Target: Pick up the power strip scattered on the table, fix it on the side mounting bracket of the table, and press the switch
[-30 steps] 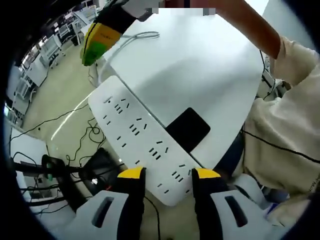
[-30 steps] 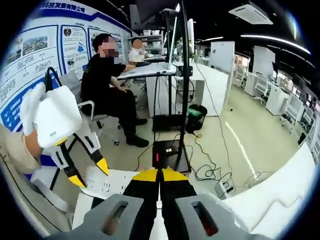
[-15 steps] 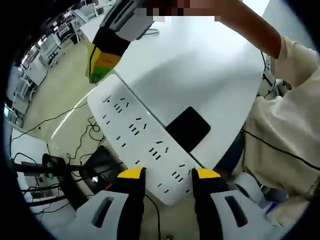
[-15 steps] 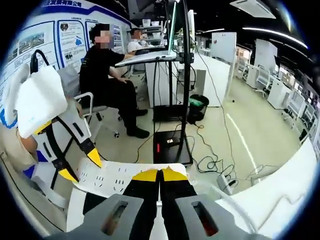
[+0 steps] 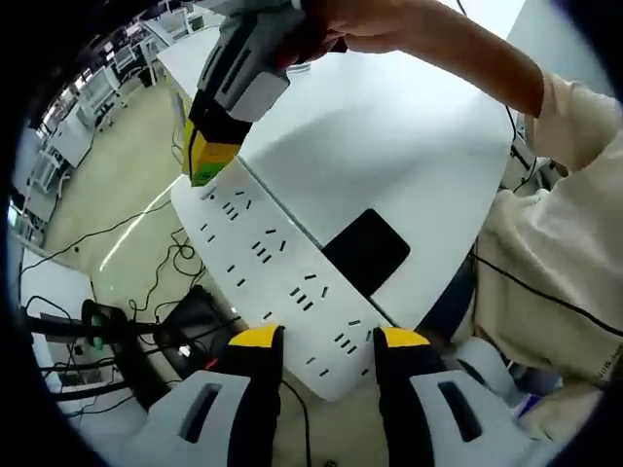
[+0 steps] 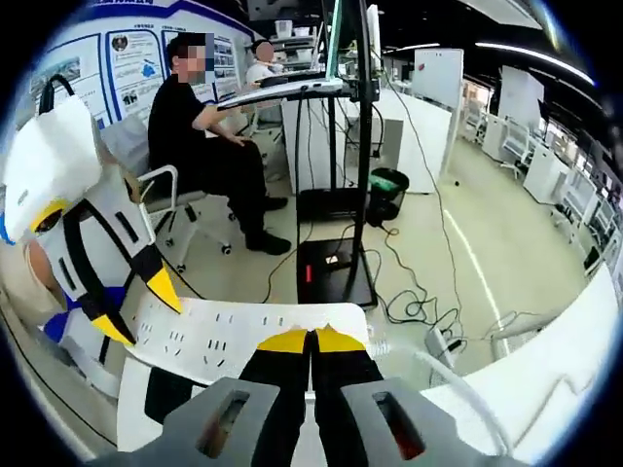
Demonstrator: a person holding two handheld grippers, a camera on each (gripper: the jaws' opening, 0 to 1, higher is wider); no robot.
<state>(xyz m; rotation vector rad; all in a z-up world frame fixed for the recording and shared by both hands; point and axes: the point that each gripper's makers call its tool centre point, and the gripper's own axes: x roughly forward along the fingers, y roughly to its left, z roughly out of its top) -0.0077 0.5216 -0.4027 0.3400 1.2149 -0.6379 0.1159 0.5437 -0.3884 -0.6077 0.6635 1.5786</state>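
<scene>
Left hand-held gripper clamps power strip; right hand-held gripper touches far end.

One power strip, white. One black pad on one white worktop. Two hand-held grippers: left hand-held gripper, right hand-held gripper. Two seated people beyond. One green bin.

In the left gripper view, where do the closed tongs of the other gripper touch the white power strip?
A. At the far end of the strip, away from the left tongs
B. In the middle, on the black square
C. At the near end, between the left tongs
A: the right tongs, shut, press on the far end of the power strip, while the left tongs hold its near end.
</scene>
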